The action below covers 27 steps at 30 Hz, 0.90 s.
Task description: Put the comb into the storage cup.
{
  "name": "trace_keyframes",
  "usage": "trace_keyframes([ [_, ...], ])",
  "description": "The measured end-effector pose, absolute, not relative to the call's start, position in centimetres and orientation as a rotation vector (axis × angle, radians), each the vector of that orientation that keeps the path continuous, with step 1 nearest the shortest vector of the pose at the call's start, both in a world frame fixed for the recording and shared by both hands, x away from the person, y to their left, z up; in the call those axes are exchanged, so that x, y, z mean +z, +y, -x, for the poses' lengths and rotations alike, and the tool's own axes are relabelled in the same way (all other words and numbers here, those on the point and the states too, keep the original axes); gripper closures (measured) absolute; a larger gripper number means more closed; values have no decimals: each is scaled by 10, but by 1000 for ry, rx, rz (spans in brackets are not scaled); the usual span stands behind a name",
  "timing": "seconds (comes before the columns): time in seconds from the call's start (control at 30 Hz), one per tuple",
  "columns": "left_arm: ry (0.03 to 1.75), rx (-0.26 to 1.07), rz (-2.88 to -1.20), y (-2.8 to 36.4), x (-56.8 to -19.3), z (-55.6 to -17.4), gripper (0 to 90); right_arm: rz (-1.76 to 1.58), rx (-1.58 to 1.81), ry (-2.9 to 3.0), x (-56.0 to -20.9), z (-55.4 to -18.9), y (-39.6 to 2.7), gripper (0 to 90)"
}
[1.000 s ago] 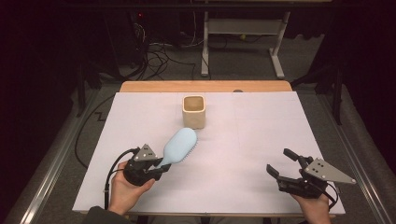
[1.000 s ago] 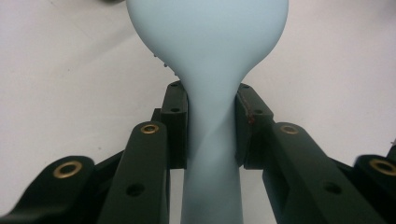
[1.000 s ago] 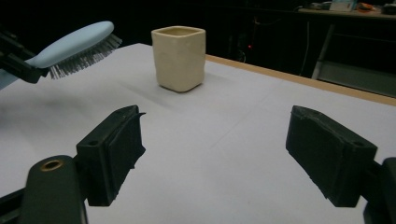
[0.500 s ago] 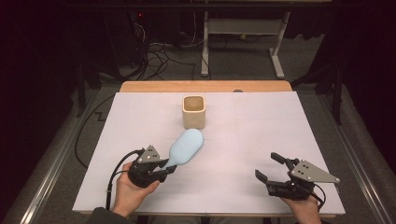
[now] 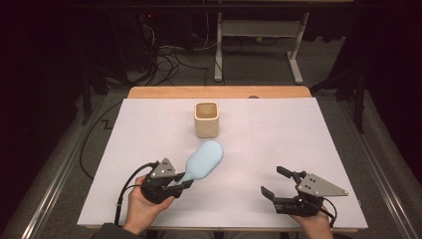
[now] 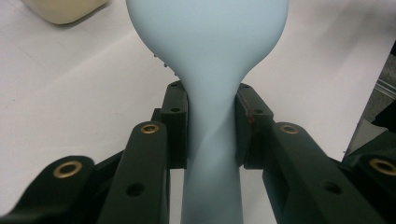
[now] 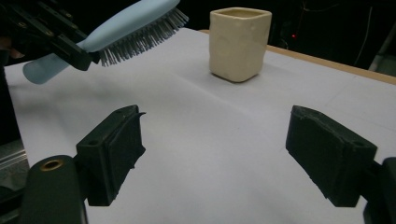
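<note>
A light blue hairbrush (image 5: 203, 159) is held off the table at the front left, its head pointing up and right toward the cup. My left gripper (image 5: 180, 182) is shut on the brush's handle (image 6: 212, 140); both pads press its narrow neck. From the right gripper view the brush (image 7: 133, 21) shows its dark bristles facing down. A cream square cup (image 5: 206, 119) stands upright at the table's middle back, and appears again (image 7: 239, 42) beyond my right gripper's jaws. My right gripper (image 5: 276, 182) hovers at the front right, open, with nothing between its fingers.
A white sheet (image 5: 278, 144) covers the table, with a wooden edge (image 5: 219, 92) showing at the back. Beyond the table lie cables and a white desk frame (image 5: 259, 50) on the floor. Metal rails run along both sides.
My right gripper has slid left along the front edge. The brush in my left gripper has swung its head slightly rightward and toward the cup; the left hand has stayed about in place.
</note>
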<state>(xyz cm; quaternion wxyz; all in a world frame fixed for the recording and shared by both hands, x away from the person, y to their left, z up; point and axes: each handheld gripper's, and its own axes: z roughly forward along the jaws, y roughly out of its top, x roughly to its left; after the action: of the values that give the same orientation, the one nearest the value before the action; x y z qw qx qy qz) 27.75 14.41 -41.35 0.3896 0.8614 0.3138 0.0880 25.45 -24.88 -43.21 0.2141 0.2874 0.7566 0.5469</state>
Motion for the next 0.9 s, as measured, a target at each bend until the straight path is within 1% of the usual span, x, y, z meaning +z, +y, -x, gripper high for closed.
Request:
trace_keyframes([
  [0.3, 762, 216, -2197, 132, -415, -274, 699, -760, 1553, 2165, -438, -251, -229, 202],
  [0.9, 720, 216, -2190, 118, -415, -270, 699, -750, 1608, 2236, -444, -250, -203, 205],
])
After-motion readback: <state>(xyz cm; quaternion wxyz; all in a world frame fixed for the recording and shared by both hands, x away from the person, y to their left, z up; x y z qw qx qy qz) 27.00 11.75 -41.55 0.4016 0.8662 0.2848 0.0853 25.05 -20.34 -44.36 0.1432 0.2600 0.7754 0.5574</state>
